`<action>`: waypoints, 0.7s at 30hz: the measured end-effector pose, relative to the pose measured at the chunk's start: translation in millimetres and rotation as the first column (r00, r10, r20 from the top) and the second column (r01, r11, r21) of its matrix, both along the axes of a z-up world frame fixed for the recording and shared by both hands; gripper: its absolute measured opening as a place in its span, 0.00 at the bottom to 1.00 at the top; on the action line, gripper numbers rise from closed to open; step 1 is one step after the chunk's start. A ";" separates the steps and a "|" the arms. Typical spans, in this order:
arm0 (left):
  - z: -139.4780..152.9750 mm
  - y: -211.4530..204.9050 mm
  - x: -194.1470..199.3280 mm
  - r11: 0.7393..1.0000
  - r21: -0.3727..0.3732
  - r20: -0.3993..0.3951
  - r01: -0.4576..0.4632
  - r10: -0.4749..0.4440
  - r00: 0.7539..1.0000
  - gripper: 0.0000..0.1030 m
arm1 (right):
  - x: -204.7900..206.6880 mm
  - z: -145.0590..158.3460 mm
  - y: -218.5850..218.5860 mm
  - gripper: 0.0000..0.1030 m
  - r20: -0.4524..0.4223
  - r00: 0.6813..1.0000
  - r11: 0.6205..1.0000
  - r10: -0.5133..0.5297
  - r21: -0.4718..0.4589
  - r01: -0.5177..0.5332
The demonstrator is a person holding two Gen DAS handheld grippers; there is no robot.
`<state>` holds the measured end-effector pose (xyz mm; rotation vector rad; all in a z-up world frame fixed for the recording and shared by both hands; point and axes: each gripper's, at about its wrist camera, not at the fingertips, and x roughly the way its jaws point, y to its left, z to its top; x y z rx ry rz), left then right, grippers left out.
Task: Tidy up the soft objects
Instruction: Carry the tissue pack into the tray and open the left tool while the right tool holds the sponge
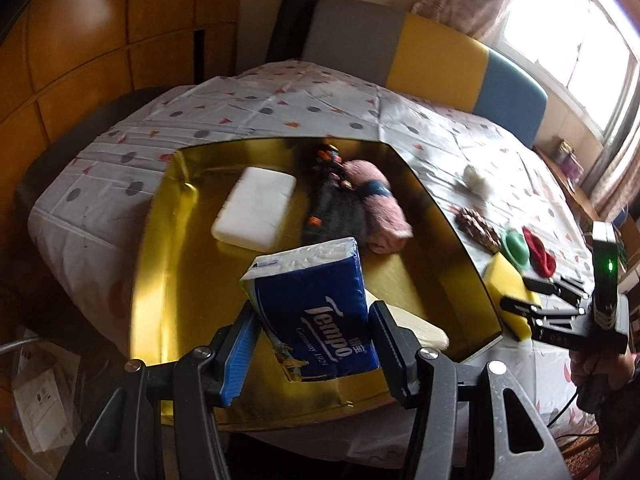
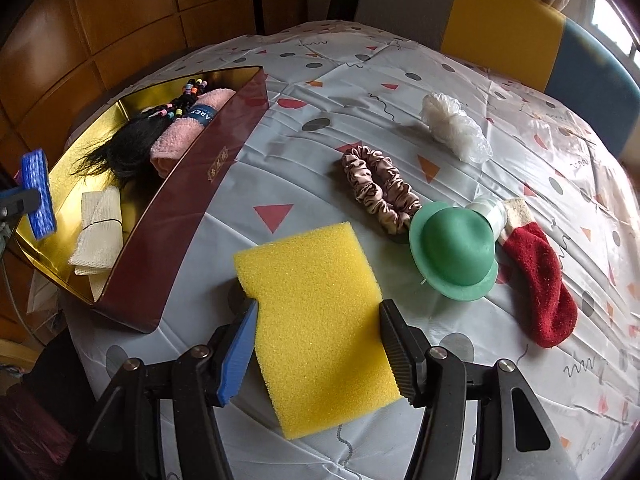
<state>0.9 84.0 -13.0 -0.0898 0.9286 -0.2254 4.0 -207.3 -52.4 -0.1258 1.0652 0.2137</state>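
Looking down from the bottom of each frame, we saw our left gripper [image 1: 312, 332] clamped half-wide on a blue tissue pack [image 1: 316, 304], held above the gold-lined box [image 1: 160, 240]. Our right gripper [image 2: 318, 320] straddled a yellow sponge [image 2: 316, 320] lying on the table; whether its pads pressed it we could not tell. Beyond it, the patterned tablecloth [image 2: 360, 80] carried a green hat [image 2: 454, 250], red sock [image 2: 540, 280], pink scrunchie [image 2: 380, 188] and white plastic bundle [image 2: 452, 124]. Farther up stood a yellow-and-blue chair back [image 1: 460, 64], wood panelling [image 1: 80, 40] upper left, a window [image 1: 568, 32] upper right.
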 end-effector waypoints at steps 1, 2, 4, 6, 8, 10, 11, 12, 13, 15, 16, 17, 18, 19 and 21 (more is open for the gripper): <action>1.4 7.5 2.5 1.000 -0.006 -0.003 -0.015 0.015 1.000 0.54 | -0.4 0.3 0.1 0.59 0.001 1.000 1.000 0.000 -0.001 0.000; 1.9 16.5 5.9 0.999 -0.014 -0.008 -0.033 0.033 0.999 0.54 | -0.3 0.3 0.0 0.59 0.001 1.000 1.000 0.000 -0.001 0.000; 0.5 31.6 12.8 0.997 -0.020 -0.023 -0.069 0.069 0.997 0.54 | -0.4 0.3 0.3 0.59 0.000 1.000 1.000 -0.001 0.000 0.001; -5.0 43.1 22.9 0.996 -0.021 -0.054 -0.090 0.089 0.995 0.54 | -0.4 0.3 0.5 0.59 0.000 1.000 1.000 -0.001 -0.001 0.001; -13.5 48.6 31.5 0.994 -0.014 -0.090 -0.106 0.104 0.990 0.54 | -0.4 0.5 0.1 0.59 0.000 1.000 1.000 -0.002 0.001 0.002; -23.1 49.5 39.6 0.994 -0.007 -0.127 -0.108 0.106 0.986 0.54 | -0.3 0.1 0.1 0.59 0.000 1.000 1.000 -0.001 0.003 0.001; -27.7 48.2 43.0 0.994 0.006 -0.140 -0.108 0.108 0.984 0.54 | -0.3 0.1 -0.2 0.59 -0.001 1.000 1.000 -0.001 0.005 0.001; -33.0 46.1 48.6 0.994 0.027 -0.153 -0.108 0.111 0.982 0.54 | -0.4 0.0 -0.5 0.59 -0.001 1.000 1.000 -0.001 0.006 0.001; -35.1 45.3 51.3 0.994 0.035 -0.152 -0.107 0.112 0.982 0.55 | -0.3 0.0 -0.6 0.59 -0.001 1.000 1.000 -0.001 0.006 0.001; -38.3 41.5 59.5 0.992 0.060 -0.148 -0.106 0.114 0.982 0.55 | -0.4 0.1 -0.4 0.59 0.000 1.000 1.000 -0.001 0.006 0.001; -39.5 39.1 63.7 0.991 0.078 -0.144 -0.108 0.118 0.983 0.55 | -0.3 0.1 -0.4 0.59 0.000 1.000 1.000 0.000 0.005 0.000; -40.8 37.0 68.4 0.989 0.096 -0.134 -0.111 0.123 0.983 0.55 | -0.3 0.1 -0.4 0.59 0.000 1.000 1.000 -0.001 0.006 0.001; -41.1 36.9 71.1 0.987 0.111 -0.126 -0.116 0.130 0.984 0.55 | -0.3 0.2 -0.6 0.59 0.000 1.000 1.000 -0.001 0.006 0.001; -41.4 36.3 74.6 0.985 0.125 -0.119 -0.122 0.137 0.983 0.56 | -0.4 0.2 -0.5 0.59 0.000 1.000 1.000 -0.001 0.006 0.001; -40.8 36.7 80.7 0.984 0.132 -0.101 -0.123 0.137 0.985 0.64 | -0.4 0.1 -0.4 0.59 0.000 1.000 1.000 0.000 0.005 0.000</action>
